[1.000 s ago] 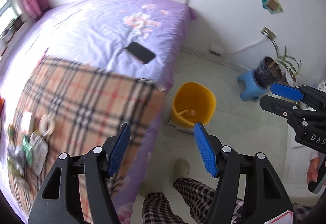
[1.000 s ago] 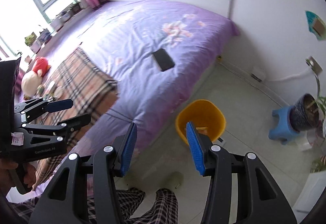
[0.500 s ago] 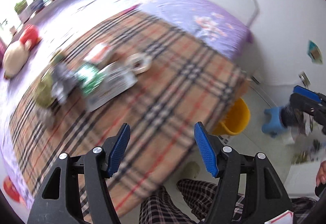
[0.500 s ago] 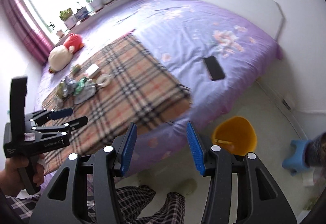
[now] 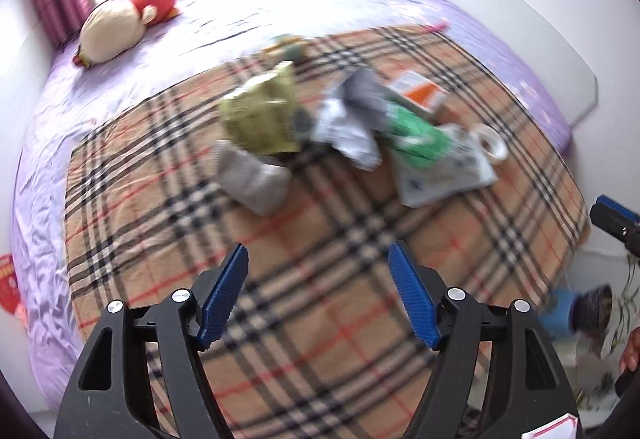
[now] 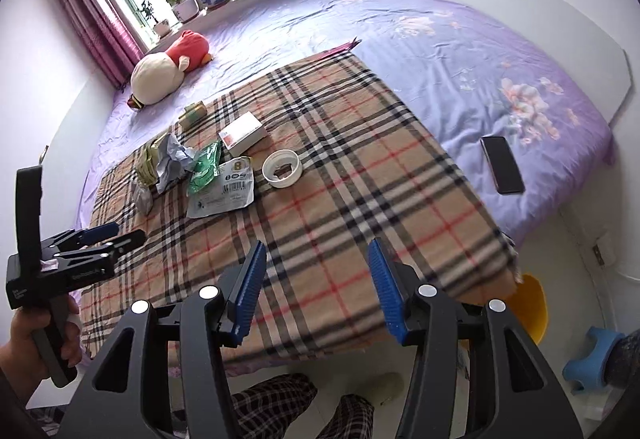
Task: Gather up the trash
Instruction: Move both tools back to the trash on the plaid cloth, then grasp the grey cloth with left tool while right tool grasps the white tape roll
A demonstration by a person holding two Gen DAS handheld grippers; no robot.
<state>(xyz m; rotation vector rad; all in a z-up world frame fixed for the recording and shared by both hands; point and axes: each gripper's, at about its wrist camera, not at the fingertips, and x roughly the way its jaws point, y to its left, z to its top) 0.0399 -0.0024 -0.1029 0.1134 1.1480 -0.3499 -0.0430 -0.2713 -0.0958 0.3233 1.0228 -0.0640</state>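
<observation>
A heap of trash lies on the plaid blanket (image 6: 360,167): an olive bag (image 5: 262,117), crumpled grey paper (image 5: 356,115), a green wrapper (image 6: 206,165), a white printed pouch (image 6: 224,191), a white box (image 6: 242,133) and a white tape ring (image 6: 281,168). My left gripper (image 5: 318,295) hovers above the blanket short of the heap, its jaws opening with nothing between them. My right gripper (image 6: 316,287) is open and empty over the blanket's near edge. The left gripper (image 6: 116,235) also shows at the left of the right wrist view, held by a hand.
A yellow bin (image 6: 530,307) stands on the floor by the bed's corner, beside a blue stool (image 6: 588,359). A black phone (image 6: 502,164) lies on the purple sheet (image 6: 460,59). A plush toy (image 6: 168,69) rests near the window. The person's plaid-trousered legs (image 6: 280,407) are below.
Both views have swung from the yellow bin and floor toward the blanket with the trash. The left gripper now hangs over the blanket near the heap, its jaws wider.
</observation>
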